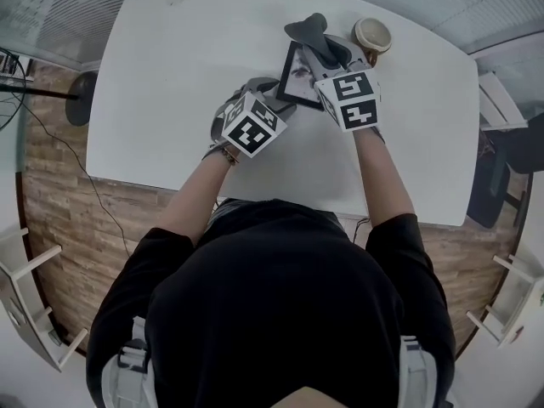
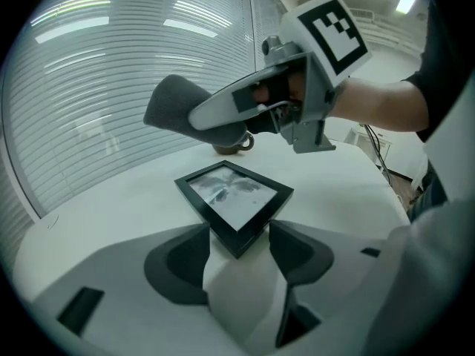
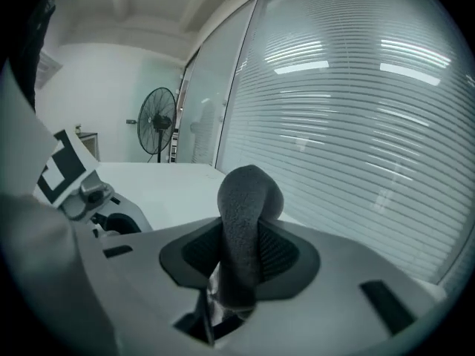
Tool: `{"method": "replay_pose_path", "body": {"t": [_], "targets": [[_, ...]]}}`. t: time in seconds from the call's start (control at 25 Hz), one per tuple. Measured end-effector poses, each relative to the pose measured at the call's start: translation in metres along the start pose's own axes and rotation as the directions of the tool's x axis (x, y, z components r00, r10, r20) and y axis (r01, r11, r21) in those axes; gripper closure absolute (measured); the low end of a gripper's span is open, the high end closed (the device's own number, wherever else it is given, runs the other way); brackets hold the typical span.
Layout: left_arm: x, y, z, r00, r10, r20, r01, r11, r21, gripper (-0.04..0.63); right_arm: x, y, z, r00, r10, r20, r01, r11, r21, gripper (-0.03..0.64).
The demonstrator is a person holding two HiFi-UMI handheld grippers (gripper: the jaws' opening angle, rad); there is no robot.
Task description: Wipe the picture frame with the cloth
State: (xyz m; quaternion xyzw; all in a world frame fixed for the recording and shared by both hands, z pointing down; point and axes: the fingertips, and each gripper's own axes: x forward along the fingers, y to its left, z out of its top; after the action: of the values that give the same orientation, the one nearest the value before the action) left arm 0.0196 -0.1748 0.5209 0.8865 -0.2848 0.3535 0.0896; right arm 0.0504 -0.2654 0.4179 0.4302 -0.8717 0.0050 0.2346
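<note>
Gripping a grey cloth (image 3: 249,199), the right gripper (image 3: 239,262) is clenched on it. The fabric stands up past the pads in a rounded fold. In the left gripper view it hangs in the air above the frame (image 2: 234,195), apart from the glass. The left gripper (image 2: 237,262) has its jaws set wide, and they seem to clasp the frame's near corner, one pad against each of the two edges that meet there. The frame is black, turned corner-on to that gripper, and holds a grey-toned picture. It sits on the white table (image 1: 187,66), toward the far edge. The print in view is the bold black-and-white square markers on each gripper's cube (image 1: 252,126). A tan cup (image 1: 372,34) stands just beyond the frame's far right corner, close to the table's far edge. To the frame's left the tabletop runs bare and wide out to its rounded corner. Between the frame and the person there is a shorter bare stretch. Blinds (image 3: 356,110) close off the space behind the far edge, and a fan (image 3: 156,121) stands off the table's left end.
</note>
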Motion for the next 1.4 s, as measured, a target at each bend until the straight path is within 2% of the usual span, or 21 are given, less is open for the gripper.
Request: {"method": "replay_pose_path", "body": {"t": [0.44, 0.68, 0.88, 1.4], "targets": [[0.0, -0.002, 0.0, 1.0, -0.023, -0.012, 0.023, 1.0, -0.002, 0.344, 0.055, 0.006, -0.04, 0.985, -0.065, -0.159, 0.044, 0.99, -0.135, 0.495], [0.0, -0.004, 0.0, 0.999, -0.032, -0.008, 0.032, 0.999, 0.011, 0.352, 0.061, 0.021, -0.057, 0.969, -0.066, -0.237, 0.013, 0.976, -0.219, 0.495], [0.0, -0.005, 0.0, 0.999, -0.047, -0.009, 0.047, 0.999, 0.025, 0.362, 0.059, 0.027, -0.06, 0.965, -0.056, -0.257, 0.012, 0.985, -0.17, 0.495], [-0.002, -0.009, 0.001, 0.998, -0.058, -0.003, 0.058, 0.997, 0.054, 0.376, 0.043, 0.043, -0.065, 0.962, -0.042, -0.268, 0.011, 0.993, -0.116, 0.495]]}}
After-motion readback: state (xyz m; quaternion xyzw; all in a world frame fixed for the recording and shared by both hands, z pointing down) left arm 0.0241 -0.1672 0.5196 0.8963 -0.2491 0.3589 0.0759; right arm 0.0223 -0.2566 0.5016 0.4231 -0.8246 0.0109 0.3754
